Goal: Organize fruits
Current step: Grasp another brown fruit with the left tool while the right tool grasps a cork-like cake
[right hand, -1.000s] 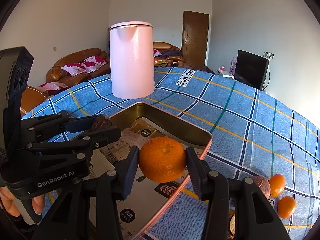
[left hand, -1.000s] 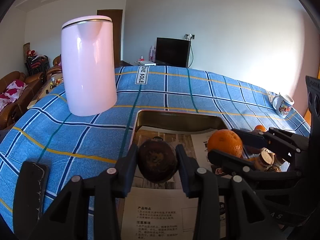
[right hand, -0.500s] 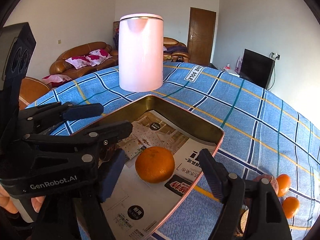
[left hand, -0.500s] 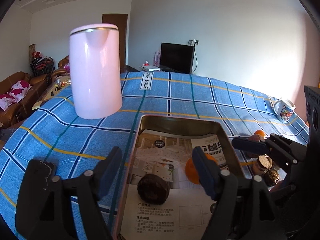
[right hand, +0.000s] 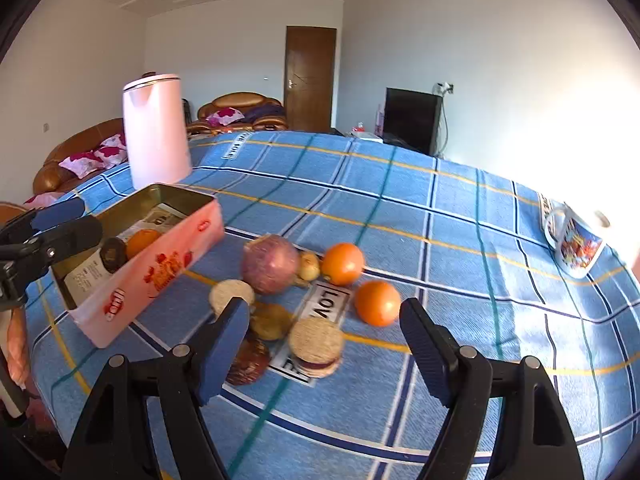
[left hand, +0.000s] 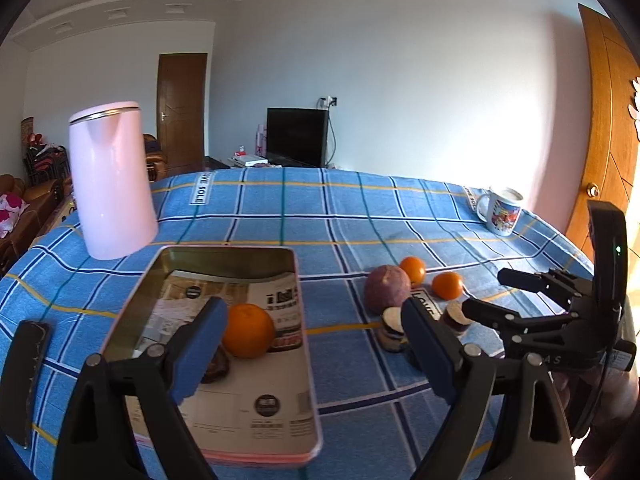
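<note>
Tin (left hand: 304,344) lies w/ long axis running away from left gripper (left hand: 316,344), orange (left hand: 248,336) and dark fruit (left hand: 216,364) inside near its close end; left gripper hovers over it, jaws wide, empty; right gripper (right hand: 324,344) splayed open, empty, above loose fruit pile (right hand: 272,264) on surface (right hand: 440,208) beside tin.

We see blue plaid tablecloth (right hand: 400,208) (yellow, teal, navy, white lines). Pink tin (right hand: 156,268), red prints outside, gold inside. Orange fruit (left hand: 248,336) in tin. Pale pink kettle (left hand: 110,184) far left. Reddish-purple apple (right hand: 269,264). White mug (left hand: 500,212), colourful print.
</note>
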`<state>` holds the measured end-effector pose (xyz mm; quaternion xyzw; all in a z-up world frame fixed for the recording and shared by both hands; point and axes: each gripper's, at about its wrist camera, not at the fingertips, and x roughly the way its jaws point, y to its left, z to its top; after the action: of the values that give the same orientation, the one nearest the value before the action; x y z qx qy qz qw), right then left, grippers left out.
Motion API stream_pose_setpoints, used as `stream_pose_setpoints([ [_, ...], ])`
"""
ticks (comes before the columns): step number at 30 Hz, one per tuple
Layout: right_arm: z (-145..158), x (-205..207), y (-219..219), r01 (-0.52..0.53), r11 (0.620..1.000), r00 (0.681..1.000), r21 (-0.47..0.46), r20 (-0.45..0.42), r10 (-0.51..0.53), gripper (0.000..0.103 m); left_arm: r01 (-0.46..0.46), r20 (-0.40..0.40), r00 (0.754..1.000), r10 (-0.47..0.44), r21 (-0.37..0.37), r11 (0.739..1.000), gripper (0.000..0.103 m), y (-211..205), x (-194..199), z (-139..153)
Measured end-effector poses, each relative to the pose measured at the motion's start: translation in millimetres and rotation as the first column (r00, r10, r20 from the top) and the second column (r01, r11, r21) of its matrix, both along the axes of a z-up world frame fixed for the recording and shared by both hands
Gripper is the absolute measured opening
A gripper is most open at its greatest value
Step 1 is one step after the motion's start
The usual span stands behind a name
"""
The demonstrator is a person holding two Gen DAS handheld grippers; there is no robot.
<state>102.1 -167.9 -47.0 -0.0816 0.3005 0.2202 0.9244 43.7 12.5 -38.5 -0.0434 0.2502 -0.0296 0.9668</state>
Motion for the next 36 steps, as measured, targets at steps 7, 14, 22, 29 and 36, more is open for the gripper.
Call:
stream_pose_setpoints([
  [7, -11, 17, -6, -0.015, 0.999, 0.993, 0.038, -0.113, 0.020, 0.075, 0.062, -0.067, 0.996, -0.060, 0.021, 0.998, 0.091, -39, 11, -16],
  [14, -27, 28, -1, -0.060, 0.998, 0.974, 0.022, -0.218, 0.063, 0.059, 0.096, -0.118, 0.989, -0.091, 0.033, 0.995, 0.090, -55, 19, -28],
  [22, -24, 29, -8, -0.053, 0.996, 0.977, 0.071, -0.205, 0.066, 0.036, 0.157, -0.171, 0.974, -0.148, 0.036, 0.987, 0.070, -69, 23, -36],
  [29, -13, 18, -25, 0.004, 0.998, 0.992, 0.068, -0.127, 0.005, 0.036, 0.198, -0.249, 0.950, -0.190, 0.007, 0.980, 0.053, -84, 37, -45],
  [36, -12, 19, -26, -0.006, 0.997, 0.993, 0.081, -0.120, 0.016, 0.036, 0.198, -0.291, 0.941, -0.174, 0.055, 0.979, 0.051, -100, 47, -50],
])
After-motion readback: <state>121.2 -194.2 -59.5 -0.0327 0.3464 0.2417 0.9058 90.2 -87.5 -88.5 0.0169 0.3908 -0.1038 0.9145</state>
